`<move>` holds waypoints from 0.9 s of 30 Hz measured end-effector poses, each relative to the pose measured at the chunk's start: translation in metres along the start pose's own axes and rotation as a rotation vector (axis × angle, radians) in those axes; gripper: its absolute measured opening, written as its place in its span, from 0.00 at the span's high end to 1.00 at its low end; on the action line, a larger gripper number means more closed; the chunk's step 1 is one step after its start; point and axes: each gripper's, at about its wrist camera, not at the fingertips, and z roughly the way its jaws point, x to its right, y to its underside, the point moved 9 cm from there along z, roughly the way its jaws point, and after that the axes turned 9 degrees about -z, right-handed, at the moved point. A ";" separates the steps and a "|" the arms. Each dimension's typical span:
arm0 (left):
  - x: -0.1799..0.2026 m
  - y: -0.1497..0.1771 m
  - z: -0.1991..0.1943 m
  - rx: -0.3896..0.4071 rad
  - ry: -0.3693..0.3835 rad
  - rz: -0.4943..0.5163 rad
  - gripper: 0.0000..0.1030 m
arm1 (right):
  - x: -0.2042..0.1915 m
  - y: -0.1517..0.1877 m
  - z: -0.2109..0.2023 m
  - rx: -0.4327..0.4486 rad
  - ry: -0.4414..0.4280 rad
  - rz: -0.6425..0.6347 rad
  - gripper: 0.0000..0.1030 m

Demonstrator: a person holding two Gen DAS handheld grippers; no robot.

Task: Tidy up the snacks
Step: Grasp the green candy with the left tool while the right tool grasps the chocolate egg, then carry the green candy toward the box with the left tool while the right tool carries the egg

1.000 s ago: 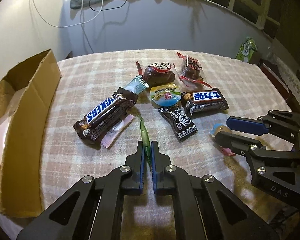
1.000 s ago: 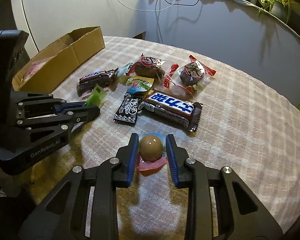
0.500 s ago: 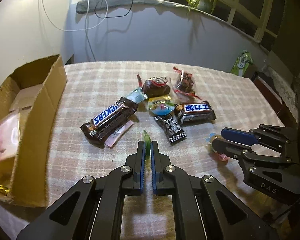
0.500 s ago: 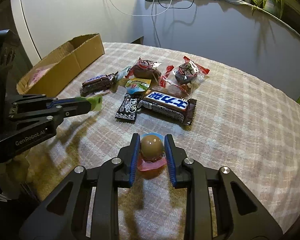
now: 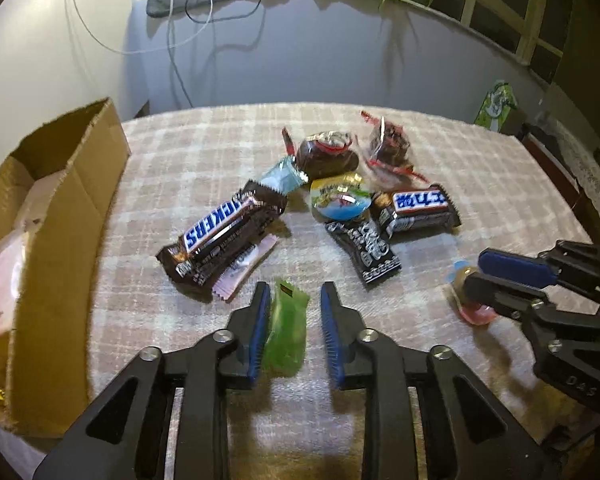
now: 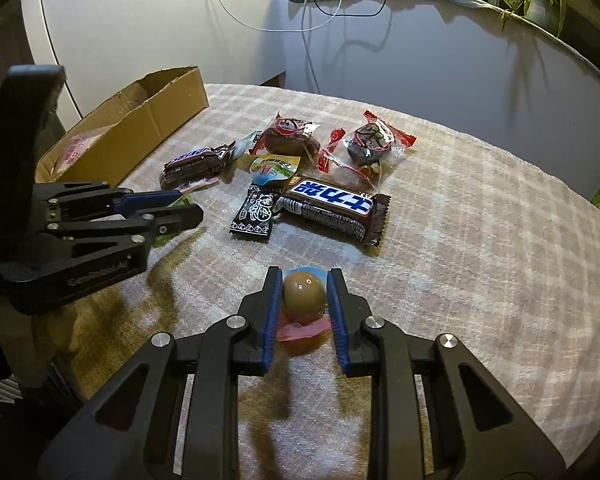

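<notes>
My left gripper (image 5: 292, 320) has just spread its jaws; the green candy packet (image 5: 286, 326) is released, leaning on the left pad at 6 o'clock, short of the cardboard box (image 5: 60, 208) at 9. Right gripper (image 6: 303, 304) stays clenched on the brown ball candy (image 6: 303, 290), level over the tablecloth (image 6: 480, 240).

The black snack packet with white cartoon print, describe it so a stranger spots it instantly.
On the checked tablecloth, find the snack pile's near edge. The black packet lies beside the Chinese-lettered Snickers bar, below the round jelly cup; it alone is black and white.
</notes>
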 end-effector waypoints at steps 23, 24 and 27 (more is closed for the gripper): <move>0.002 0.005 -0.021 0.055 0.034 0.013 0.96 | 0.000 0.009 0.002 -0.009 0.012 -0.003 0.76; 0.001 0.003 -0.025 0.064 0.038 0.008 0.96 | -0.001 0.009 0.001 -0.008 0.013 -0.004 0.76; 0.000 -0.001 -0.037 0.086 0.051 -0.003 0.96 | -0.004 0.007 -0.002 -0.003 0.012 0.001 0.76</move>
